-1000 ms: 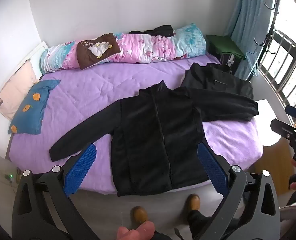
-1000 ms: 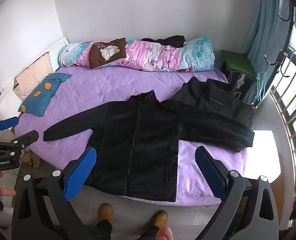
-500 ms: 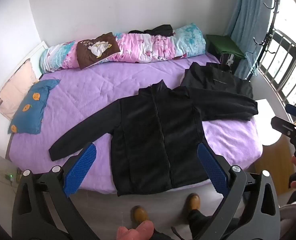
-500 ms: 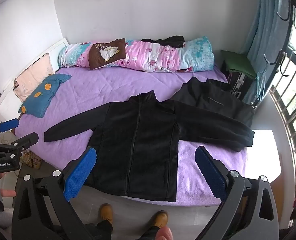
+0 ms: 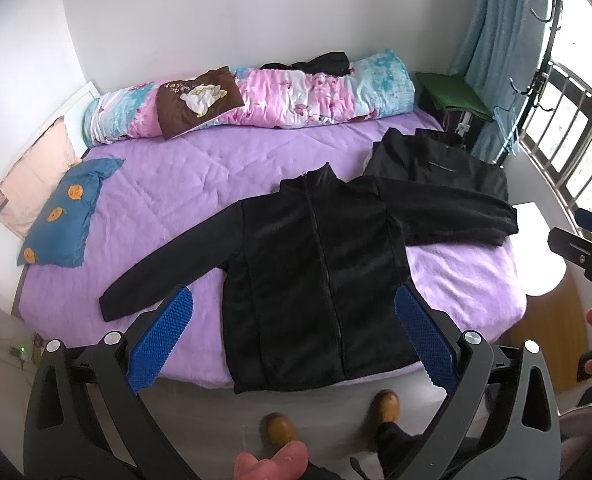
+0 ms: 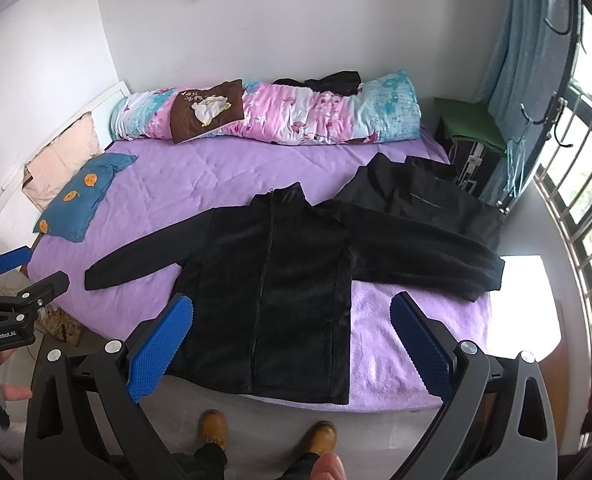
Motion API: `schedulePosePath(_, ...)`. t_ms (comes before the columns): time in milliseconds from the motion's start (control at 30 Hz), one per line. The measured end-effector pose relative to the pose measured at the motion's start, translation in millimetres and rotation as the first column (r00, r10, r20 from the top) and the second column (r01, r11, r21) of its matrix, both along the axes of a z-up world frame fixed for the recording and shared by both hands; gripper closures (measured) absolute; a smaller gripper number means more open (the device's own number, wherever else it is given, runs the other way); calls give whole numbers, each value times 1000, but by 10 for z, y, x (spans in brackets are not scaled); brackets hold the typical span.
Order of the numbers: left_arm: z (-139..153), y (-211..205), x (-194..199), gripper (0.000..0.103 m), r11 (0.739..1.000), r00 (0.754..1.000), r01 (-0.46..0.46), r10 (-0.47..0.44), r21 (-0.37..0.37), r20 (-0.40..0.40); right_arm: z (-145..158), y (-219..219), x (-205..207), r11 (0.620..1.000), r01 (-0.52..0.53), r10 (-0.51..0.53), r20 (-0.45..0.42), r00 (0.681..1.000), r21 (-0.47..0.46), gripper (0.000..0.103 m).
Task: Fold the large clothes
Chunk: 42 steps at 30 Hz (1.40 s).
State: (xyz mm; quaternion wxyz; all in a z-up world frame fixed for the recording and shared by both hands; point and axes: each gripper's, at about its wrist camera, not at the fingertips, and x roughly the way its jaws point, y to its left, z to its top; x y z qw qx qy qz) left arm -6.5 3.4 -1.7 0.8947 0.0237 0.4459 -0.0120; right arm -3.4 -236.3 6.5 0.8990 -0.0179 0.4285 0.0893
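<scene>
A black fleece jacket [image 5: 316,264] lies flat, zipped, sleeves spread, on the purple bed [image 5: 175,184]; it also shows in the right wrist view [image 6: 271,292]. Its hem hangs at the bed's near edge. My left gripper [image 5: 293,320] is open and empty, held above the hem. My right gripper [image 6: 291,324] is open and empty, also back from the hem. The right gripper shows at the right edge of the left wrist view [image 5: 584,240]. The left gripper shows at the left edge of the right wrist view [image 6: 19,276].
A second black jacket [image 5: 436,164] lies at the bed's far right, under the fleece's sleeve. A rolled floral quilt [image 5: 255,100] lies along the wall, a blue pillow [image 5: 65,212] at the left. A wooden stool [image 5: 544,264] stands at the right. My boots [image 6: 215,428] stand at the bed's edge.
</scene>
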Motion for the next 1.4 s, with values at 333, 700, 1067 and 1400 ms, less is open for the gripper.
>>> schedulePosePath(333,35,6,54,6,1000,1000,0,0,-2,0,20,-1,-4,1000,-4,4,2,1000,0,6)
schedulePosePath(700,69,71,84,6,1000,1000,-13,13,-5,-2,9,18,-11,1000,-7,7,4,1000,-2,6)
schedulePosePath(1067,75,85,72,6,1000,1000,-15,15,-4,1,6,19,-9,1000,-8,8,2,1000,-2,6)
schedulePosePath(1400,62,88,67,6,1000,1000,-11,11,-5,-3,-15,32,-11,1000,-15,15,-5,1000,-7,6)
